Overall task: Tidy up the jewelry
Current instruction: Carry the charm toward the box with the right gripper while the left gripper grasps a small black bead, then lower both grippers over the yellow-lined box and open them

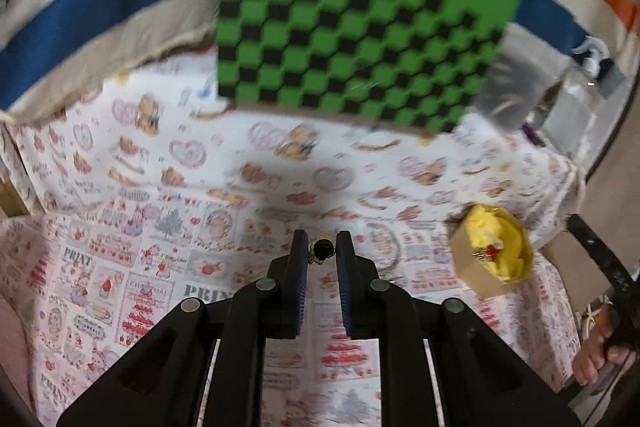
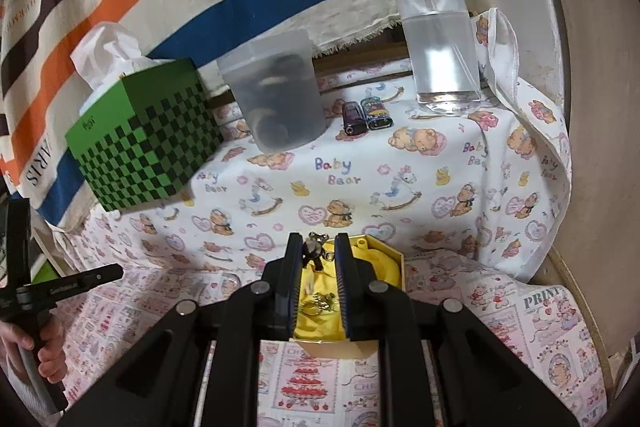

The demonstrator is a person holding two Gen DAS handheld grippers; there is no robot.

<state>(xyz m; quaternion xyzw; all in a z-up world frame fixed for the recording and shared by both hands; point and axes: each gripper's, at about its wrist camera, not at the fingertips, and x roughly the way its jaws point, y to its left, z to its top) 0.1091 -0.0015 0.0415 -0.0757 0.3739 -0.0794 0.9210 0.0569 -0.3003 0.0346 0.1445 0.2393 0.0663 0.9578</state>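
My left gripper point(image 1: 322, 249) is clenched on a small dark trinket point(image 1: 322, 250), pinched at the very fingertips and lifted clear of the cloth point(image 1: 168, 211). My right gripper point(image 2: 316, 251) grips a little metal bear charm point(image 2: 314, 246) the same way, hanging just over the box point(image 2: 394, 269), whose yellow lining point(image 2: 382, 265) already cradles a gold piece point(image 2: 318, 303). In the left view the box sits off to the right, near the cloth's edge. I judge both charms light, hard and slippery, likely to twist or drop from so slim a hold. I'd grip each across its body, not its loop, and set it on the soft lining gently.
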